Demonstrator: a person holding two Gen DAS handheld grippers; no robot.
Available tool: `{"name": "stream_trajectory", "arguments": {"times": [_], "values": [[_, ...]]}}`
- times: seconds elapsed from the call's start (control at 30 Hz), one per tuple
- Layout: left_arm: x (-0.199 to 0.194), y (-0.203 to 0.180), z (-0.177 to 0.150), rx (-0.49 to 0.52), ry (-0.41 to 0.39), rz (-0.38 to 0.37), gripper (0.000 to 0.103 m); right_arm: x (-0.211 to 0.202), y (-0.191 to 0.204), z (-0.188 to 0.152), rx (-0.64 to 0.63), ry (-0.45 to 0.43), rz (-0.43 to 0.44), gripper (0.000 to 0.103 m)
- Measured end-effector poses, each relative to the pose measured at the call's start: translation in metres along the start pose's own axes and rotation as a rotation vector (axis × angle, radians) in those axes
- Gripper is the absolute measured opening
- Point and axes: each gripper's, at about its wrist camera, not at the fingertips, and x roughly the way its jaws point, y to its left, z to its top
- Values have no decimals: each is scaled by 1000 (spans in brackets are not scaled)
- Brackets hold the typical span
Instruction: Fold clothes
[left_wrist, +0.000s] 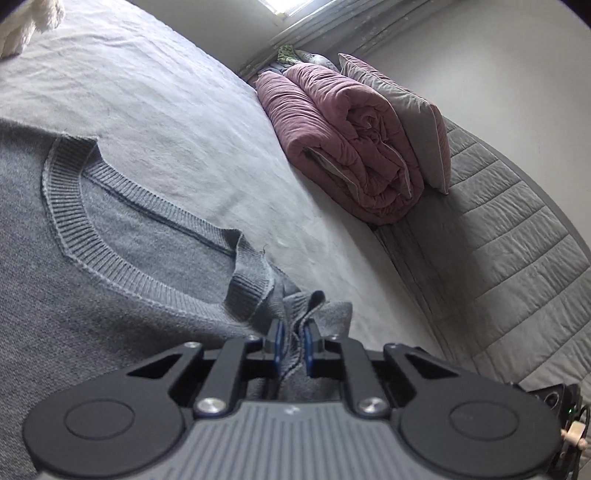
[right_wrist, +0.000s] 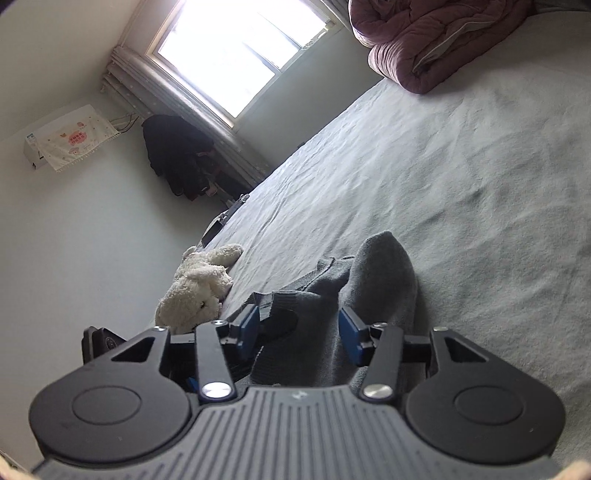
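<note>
A grey knit sweater (left_wrist: 92, 266) lies spread on the pale bed sheet (left_wrist: 166, 110), its ribbed collar (left_wrist: 110, 251) facing up. My left gripper (left_wrist: 294, 328) is shut on a bunched fold of the sweater just beside the collar's near end. In the right wrist view another part of the sweater (right_wrist: 380, 269) rises in a rounded hump. My right gripper (right_wrist: 299, 321) stands open around it, and its blue pads (right_wrist: 351, 332) are apart with fabric lying loose between them.
A rolled pink quilt (left_wrist: 343, 147) and a grey pillow (left_wrist: 406, 110) rest against the quilted headboard (left_wrist: 517, 240). A white plush toy (right_wrist: 199, 288) lies at the bed's edge. Beyond it are a window (right_wrist: 236, 48), hanging dark clothes (right_wrist: 181, 155) and a covered wall unit (right_wrist: 66, 136).
</note>
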Motion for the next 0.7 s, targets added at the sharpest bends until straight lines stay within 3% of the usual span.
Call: {"name": "stream_trajectory", "arguments": {"times": [0.17,0.4,0.47,0.6,0.7], "values": [[3,-2,11,-75,44,-88,7,4,7,-3,-23,48,62,59],[13,-22,16,-3,97,-28,6,15,17,-13,-84,77,28,64],[14,-20,14,-2,106,-47,6,21,19,-18,-89,92,26,64],[12,-19,7,24,111,-113,4,31,29,-30,-166,84,-53,64],[15,-22,7,56,109,-97,4,35,29,-35,-194,52,-130,61]]}}
